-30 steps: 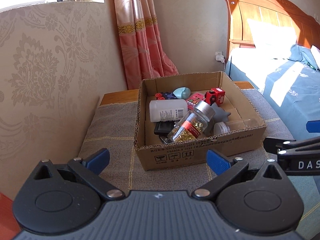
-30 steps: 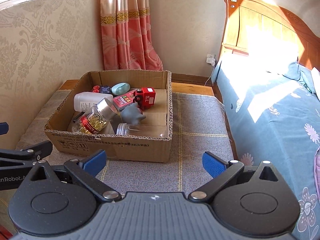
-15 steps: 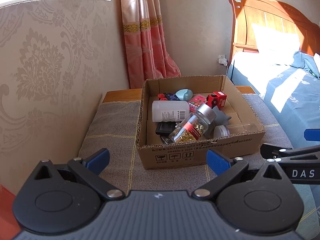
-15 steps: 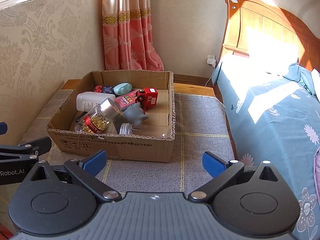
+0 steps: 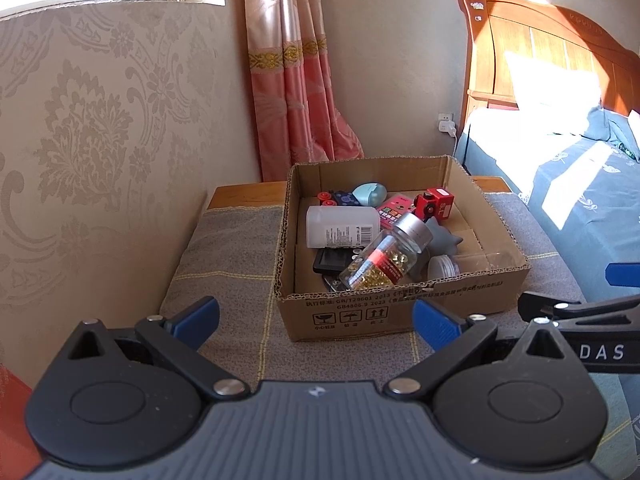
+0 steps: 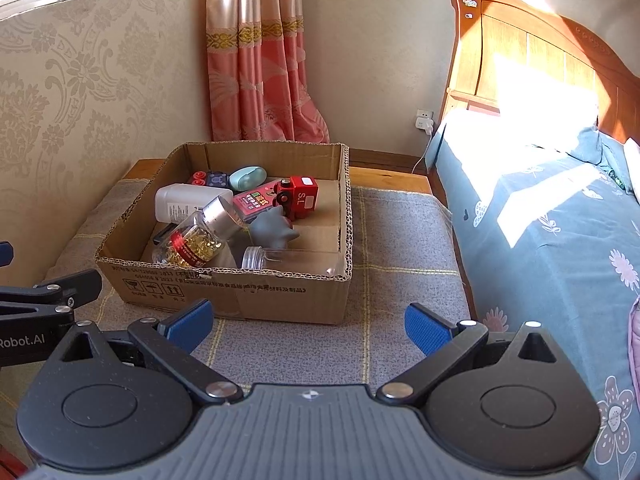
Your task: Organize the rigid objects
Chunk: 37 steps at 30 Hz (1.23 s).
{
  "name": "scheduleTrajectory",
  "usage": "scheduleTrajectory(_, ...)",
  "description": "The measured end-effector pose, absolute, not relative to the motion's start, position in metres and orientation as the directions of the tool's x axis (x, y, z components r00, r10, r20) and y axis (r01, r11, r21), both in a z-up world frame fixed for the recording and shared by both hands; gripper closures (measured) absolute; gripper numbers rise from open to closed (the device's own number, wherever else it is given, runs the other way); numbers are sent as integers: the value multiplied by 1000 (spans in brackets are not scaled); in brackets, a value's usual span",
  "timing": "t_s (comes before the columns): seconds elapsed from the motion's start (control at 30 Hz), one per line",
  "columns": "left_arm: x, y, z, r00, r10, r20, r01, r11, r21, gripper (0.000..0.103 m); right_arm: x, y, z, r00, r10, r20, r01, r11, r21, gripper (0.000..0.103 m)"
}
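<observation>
An open cardboard box (image 5: 384, 314) (image 6: 280, 298) sits on a grey cloth-covered stand. Inside lie a jar of yellow capsules with a silver lid (image 5: 384, 258) (image 6: 198, 236), a white bottle (image 5: 340, 226) (image 6: 188, 202), a red toy truck (image 5: 434, 203) (image 6: 298, 196), a grey shark toy (image 5: 444, 238) (image 6: 272, 230), a clear jar (image 6: 292, 260), a pink card (image 5: 396, 210), a teal case (image 5: 370, 193) (image 6: 248, 177) and a black device (image 5: 334, 260). My left gripper (image 5: 316, 320) and right gripper (image 6: 306, 322) both hover open and empty in front of the box.
A patterned padded wall (image 5: 100, 152) stands left of the stand. A pink curtain (image 5: 296, 92) hangs behind the box. A bed with a blue floral cover (image 6: 552, 240) and wooden headboard (image 6: 532, 48) borders the right. Grey cloth (image 6: 400, 240) lies bare beside the box.
Both grippers have drawn back and upward from the box, so it looks smaller and farther. Both stay open and empty. Nothing in the box has moved.
</observation>
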State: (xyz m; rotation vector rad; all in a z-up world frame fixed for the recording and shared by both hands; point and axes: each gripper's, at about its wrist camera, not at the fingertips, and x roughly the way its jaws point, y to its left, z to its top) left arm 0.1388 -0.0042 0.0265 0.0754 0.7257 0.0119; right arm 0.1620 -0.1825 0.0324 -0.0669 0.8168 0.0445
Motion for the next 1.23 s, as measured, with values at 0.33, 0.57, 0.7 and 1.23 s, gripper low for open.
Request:
scheduleTrajectory(0.33,140,-5,26,746,43,-665,8,997,73,1,161,-185,33,687,13,-727,-61,997,-40,0)
scheduleTrajectory(0.57,140,-4,26,743,48,-668,1,997,74,1,160,-185,34,687,16,-727,-63,997,-38,0)
scheduleTrajectory(0.7,139,-4,27,744,50,-667,0,997,74,1,160,-185,33,686,17,-727,-64,997,-37,0)
scheduleTrajectory(1.23,139,-6,27,743,49,-667,1,997,74,1,159,-185,34,688,18,-725,-62,997,-34,0)
